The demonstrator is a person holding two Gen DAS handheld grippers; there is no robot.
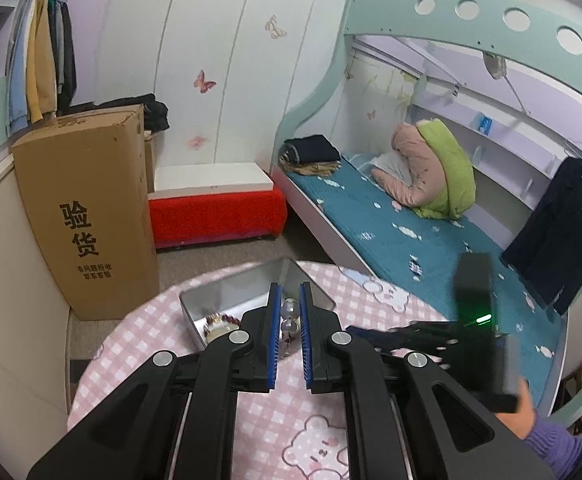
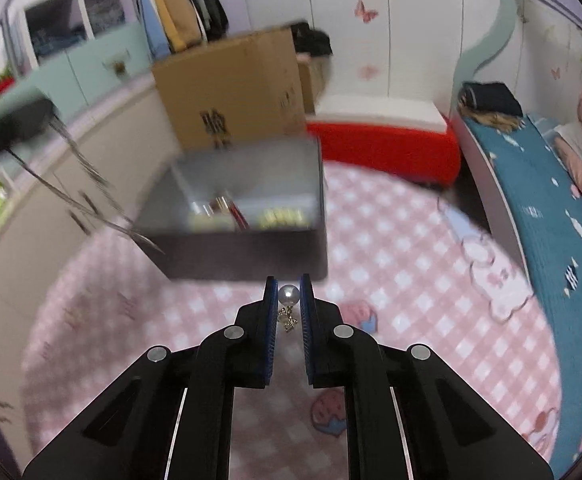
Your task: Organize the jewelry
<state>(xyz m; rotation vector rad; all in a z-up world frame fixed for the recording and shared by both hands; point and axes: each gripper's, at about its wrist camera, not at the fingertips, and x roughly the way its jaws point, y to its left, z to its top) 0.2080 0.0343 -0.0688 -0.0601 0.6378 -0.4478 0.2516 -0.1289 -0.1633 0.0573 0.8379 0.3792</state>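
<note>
— Pearl-white, glossy: what is clamped in the right gripper [image 2: 289, 294]?
— A pearl earring [image 2: 289, 295] with a gold charm, held above the pink checked surface [image 2: 391, 240], just before the tin box [image 2: 243, 256].
— And the left gripper [image 1: 289, 306]?
— Clear beads [image 1: 290, 314] are pinched over the box [image 1: 227, 292], where a beaded bracelet [image 1: 221, 324] is seen.

Both cameras sit behind their own fingers and look forward and down, low and close over the pink checked tabletop [image 1: 139, 344]. The left wrist view faces the metal tin [image 1: 227, 292] from just behind it. The right wrist view (blurred) faces the same tin from further back. Both share the cardboard box [image 1: 87, 208], red bench [image 1: 217, 216] and bed [image 1: 411, 236].
</note>
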